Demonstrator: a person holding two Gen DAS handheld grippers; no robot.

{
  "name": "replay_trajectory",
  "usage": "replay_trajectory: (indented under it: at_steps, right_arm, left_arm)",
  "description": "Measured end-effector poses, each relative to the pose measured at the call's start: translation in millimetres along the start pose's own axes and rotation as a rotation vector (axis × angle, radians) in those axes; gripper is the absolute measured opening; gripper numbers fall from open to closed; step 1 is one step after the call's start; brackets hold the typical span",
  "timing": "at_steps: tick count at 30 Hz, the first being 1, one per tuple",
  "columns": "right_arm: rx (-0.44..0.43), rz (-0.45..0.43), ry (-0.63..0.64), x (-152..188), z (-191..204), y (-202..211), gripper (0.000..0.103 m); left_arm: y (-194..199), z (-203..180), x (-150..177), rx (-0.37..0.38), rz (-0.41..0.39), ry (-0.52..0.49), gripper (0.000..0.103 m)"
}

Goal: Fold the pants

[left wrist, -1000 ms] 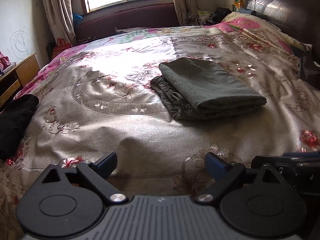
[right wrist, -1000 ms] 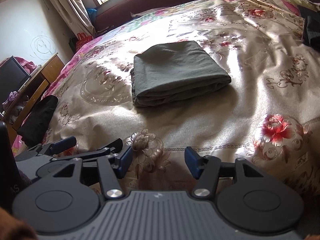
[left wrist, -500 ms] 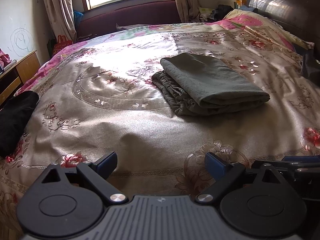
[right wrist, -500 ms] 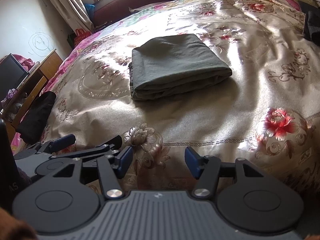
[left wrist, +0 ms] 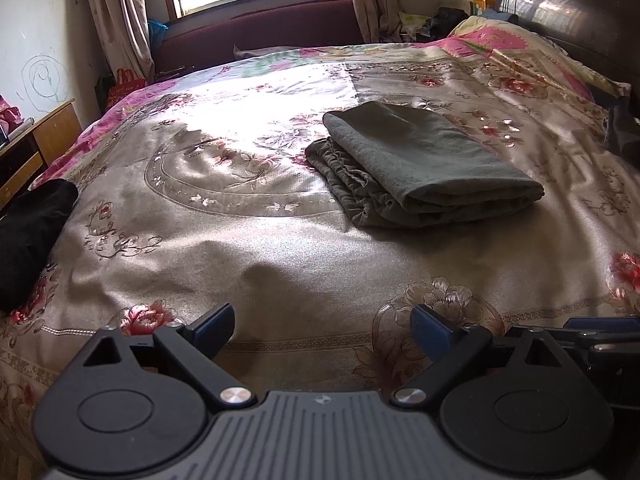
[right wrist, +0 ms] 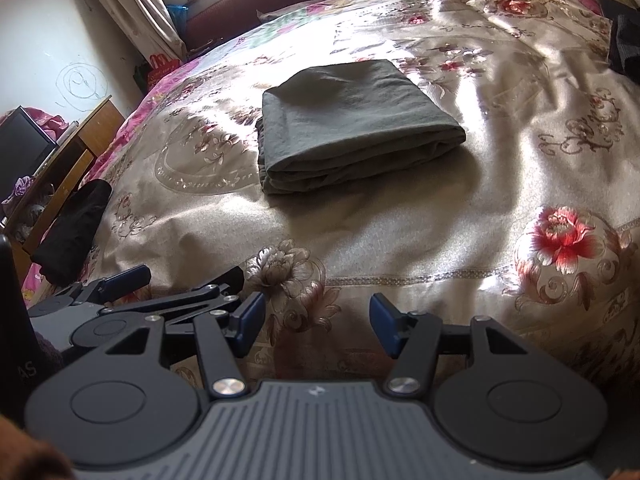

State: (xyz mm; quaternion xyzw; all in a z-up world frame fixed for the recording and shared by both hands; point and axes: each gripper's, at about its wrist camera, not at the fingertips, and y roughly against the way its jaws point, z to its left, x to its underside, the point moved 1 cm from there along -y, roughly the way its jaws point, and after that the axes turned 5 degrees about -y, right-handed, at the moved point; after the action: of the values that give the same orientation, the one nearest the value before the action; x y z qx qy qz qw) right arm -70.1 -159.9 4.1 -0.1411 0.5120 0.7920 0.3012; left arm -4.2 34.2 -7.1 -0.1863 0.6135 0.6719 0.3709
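The pants (left wrist: pixel 424 164) are folded into a neat, thick square. They lie flat near the middle of the bed (left wrist: pixel 248 248), on the shiny flower cover. I think they sit there because the bed is big and soft, a good place to fold. The stretchy waist part peeks out on one side of the pile, under the smooth top layer.

My left gripper (left wrist: pixel 322 326) is wide open and holds nothing. My right gripper (right wrist: pixel 314 322) is wide open too, and it holds nothing. Both hang low over the near edge of the bed. The pants are well apart from both grippers, farther in on the bed. From my left gripper they lie ahead and a bit to the right. From my right gripper they lie almost straight ahead.

A black cloth (left wrist: pixel 28 236) lies off at the left edge of the bed.

I think the folding is done, since the pile looks tidy and nothing hangs loose.
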Motion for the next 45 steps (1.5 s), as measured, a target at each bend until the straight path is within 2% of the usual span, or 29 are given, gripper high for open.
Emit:
replay_trajectory:
  at_steps: [45]
  right_arm:
    - [-0.002, 0.0, -0.005, 1.3, -2.4, 0.0, 0.059]
  left_arm:
    - [2.1, -1.5, -0.7, -0.011, -0.009, -0.005, 0.103]
